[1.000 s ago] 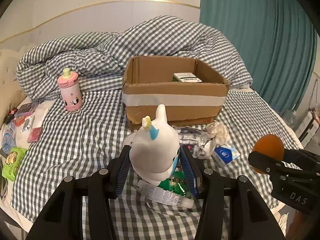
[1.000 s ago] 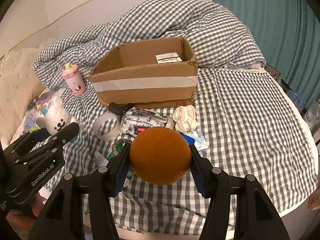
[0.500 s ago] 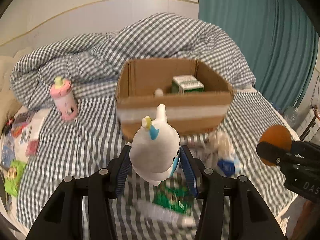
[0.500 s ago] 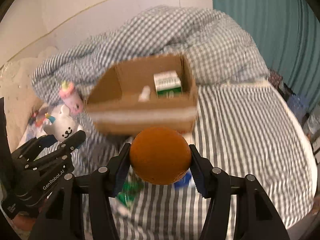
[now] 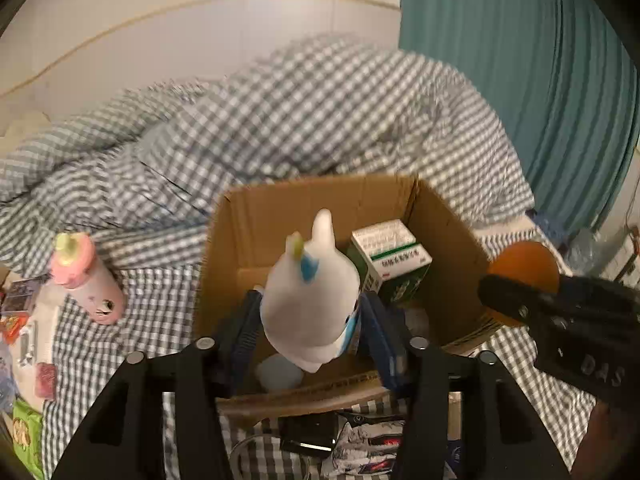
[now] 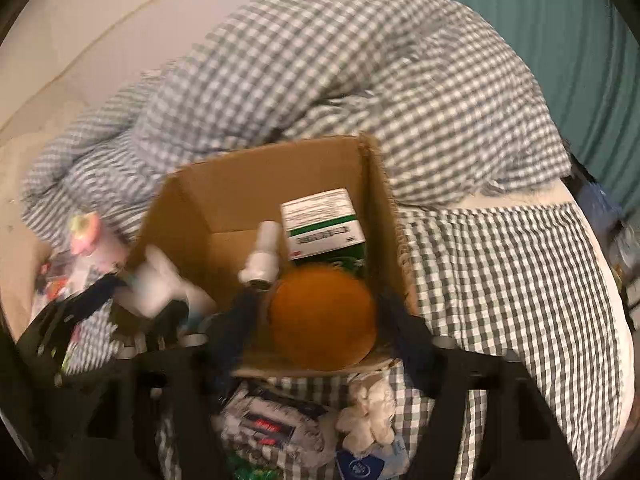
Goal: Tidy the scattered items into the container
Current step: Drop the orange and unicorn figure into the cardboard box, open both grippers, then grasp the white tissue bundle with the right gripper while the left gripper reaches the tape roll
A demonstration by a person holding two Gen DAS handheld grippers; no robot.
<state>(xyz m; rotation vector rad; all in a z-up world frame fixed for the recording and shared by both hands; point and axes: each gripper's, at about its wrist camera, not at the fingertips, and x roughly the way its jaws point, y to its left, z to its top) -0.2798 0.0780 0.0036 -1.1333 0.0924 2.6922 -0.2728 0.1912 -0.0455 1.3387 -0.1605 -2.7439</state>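
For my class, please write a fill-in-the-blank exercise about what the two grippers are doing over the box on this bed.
1. Between the left gripper's jaws is a white ____ toy.
2. Between the right gripper's jaws is a round ____ ball.
3. Both grippers are above an open ____ box.
4. Inside it stands a green-and-white carton; left of the box on the bed is a ____ bottle.

Missing words: unicorn; orange; cardboard; pink

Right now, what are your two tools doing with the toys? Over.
Both tools over the cardboard box, jaws just opening. White bunny toy between left tool, orange ball between right tool. Green-white carton already inside; nothing blocking.
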